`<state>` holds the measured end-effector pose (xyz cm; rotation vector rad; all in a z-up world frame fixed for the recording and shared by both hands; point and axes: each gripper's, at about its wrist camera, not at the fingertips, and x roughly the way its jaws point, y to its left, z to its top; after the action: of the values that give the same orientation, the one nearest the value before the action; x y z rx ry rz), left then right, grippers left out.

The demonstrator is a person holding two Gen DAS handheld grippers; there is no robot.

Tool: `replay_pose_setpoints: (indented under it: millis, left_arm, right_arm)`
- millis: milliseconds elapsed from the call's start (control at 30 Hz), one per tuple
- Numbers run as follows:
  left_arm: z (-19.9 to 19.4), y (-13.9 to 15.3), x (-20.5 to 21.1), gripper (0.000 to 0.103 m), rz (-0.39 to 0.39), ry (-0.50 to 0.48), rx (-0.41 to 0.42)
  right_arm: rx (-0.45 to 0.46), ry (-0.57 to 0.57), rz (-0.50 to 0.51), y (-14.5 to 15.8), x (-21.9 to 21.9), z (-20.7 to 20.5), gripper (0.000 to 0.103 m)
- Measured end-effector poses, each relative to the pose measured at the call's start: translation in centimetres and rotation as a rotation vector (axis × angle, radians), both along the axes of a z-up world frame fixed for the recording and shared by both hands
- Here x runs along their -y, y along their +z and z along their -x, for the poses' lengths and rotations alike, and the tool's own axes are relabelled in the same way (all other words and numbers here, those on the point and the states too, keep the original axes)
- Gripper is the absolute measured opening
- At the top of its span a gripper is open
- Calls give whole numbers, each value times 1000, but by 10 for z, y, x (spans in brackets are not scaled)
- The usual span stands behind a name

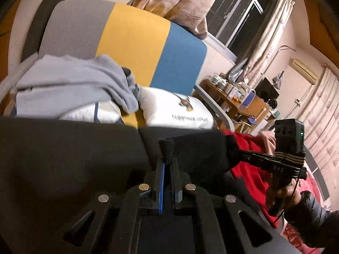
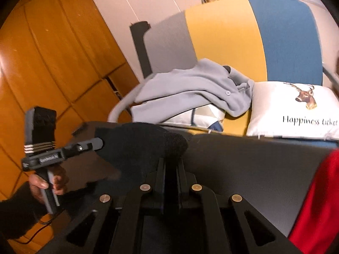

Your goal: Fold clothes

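Note:
A black garment [image 1: 63, 148] hangs stretched between both grippers and fills the lower part of both views; it also shows in the right wrist view [image 2: 243, 158]. My left gripper [image 1: 166, 146] is shut on its top edge, fingers pressed together. My right gripper [image 2: 172, 146] is shut on a bunched corner of the same black garment. In the left wrist view the right gripper [image 1: 231, 148] pinches the garment's corner at the right. In the right wrist view the left gripper [image 2: 100, 142] pinches the other corner. A grey garment [image 1: 80, 80] lies crumpled on the sofa behind; the right wrist view shows it too [image 2: 190, 89].
A grey, yellow and blue sofa back [image 1: 135, 42] stands behind. A white deer-print pillow [image 2: 296, 110] lies on its seat. A red cloth [image 1: 250, 165] lies at the right. A cluttered wooden table [image 1: 239, 99] stands under the window. Wooden floor [image 2: 53, 53] is at the left.

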<state>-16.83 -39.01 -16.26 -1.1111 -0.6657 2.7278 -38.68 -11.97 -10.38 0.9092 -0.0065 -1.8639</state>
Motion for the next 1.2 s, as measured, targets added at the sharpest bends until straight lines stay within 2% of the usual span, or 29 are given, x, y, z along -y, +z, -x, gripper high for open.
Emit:
replay_pose_setpoints:
  millis: [200,267,300,333,400,500,567,667,767,833,867,933,1000,1133,1200]
  left_arm:
    - [-72,-10,-33,3,17,-24,4]
    - [-82,-21,-42,3,40,-24,37]
    - [-87,-27,-48,5,79,-23,54]
    - [-92,-33,-50,5,74,-19,75]
    - [-103,-37,-50,8,58,-3,92]
    - [-122,-34,-43,13,20,45,81]
    - [-132,-28,-33,15,-13,93,68]
    - [-130,-16,-20,16,-72,154,35]
    - [-117,-5,-36,18,-68,129,-4]
    - [-102,-6,-57,18,-14,74,14]
    - [-94,-10,-66,18,37,63,36]
    - [-82,-28,-78,18,139,49,105]
    - [-82,-44,-72,18,170,70,92]
    - [-66,-52,-54,13,186,123,91]
    - [-50,-50,-55,13,271,135,100]
  right_arm:
    - [89,-36,-36,-44,-51,-50,9]
    - [113,-50,-61,-61,-62,-64,8]
    - [117,-54,-72,-66,-66,-69,8]
    - [110,-57,-86,-70,-70,-75,8]
    - [89,-61,-116,-69,-77,-84,11]
    - [58,-67,-160,-66,-87,-95,24]
    - [43,-70,-164,-59,-96,-102,41]
    - [17,-90,-120,-38,-107,-108,47]
    - [9,-88,-74,-27,-94,-110,47]
    - [9,-61,-73,-27,-77,-114,47]
    - [6,-48,-101,-32,-66,-117,47]
    - [4,-37,-183,-48,-45,-122,47]
    - [27,-51,-277,-73,-32,-126,47]
    - [-20,-81,-199,-89,-43,-145,55]
    - [-16,-92,-186,-91,-40,-141,55]
